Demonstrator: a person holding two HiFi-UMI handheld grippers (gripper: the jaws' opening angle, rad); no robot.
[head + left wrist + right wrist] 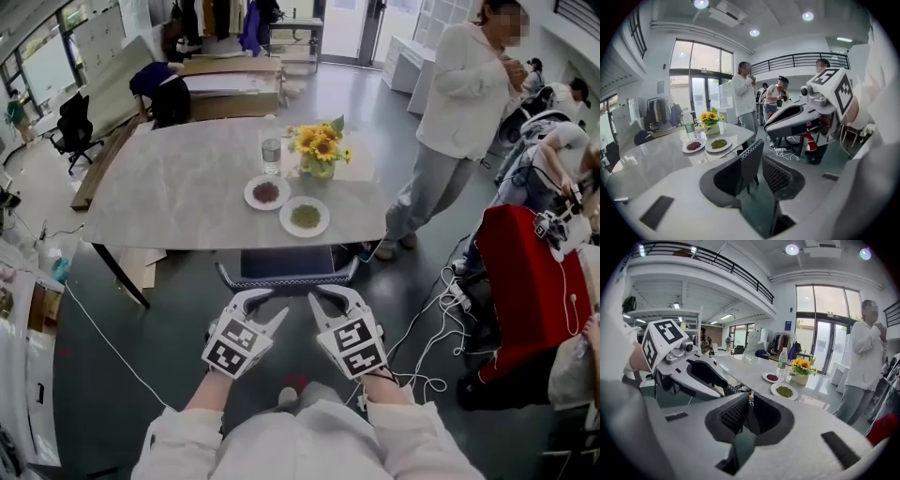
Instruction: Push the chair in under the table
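Observation:
The dark chair (286,274) stands tucked against the near edge of the grey table (178,192), only its backrest rim and seat showing. Both grippers hover just short of that backrest, neither touching it. My left gripper (261,302) is open; in the left gripper view its jaws (757,176) stand wide apart with the chair's backrest (751,161) beyond the gap. My right gripper (330,296) has its jaws nearly together in the right gripper view (749,413), nothing between them.
On the table stand two plates (286,206), a water bottle (271,150) and a vase of sunflowers (319,145). A person (459,122) stands at the table's right corner. White cables (436,319) and a red-covered seat (530,281) lie to the right.

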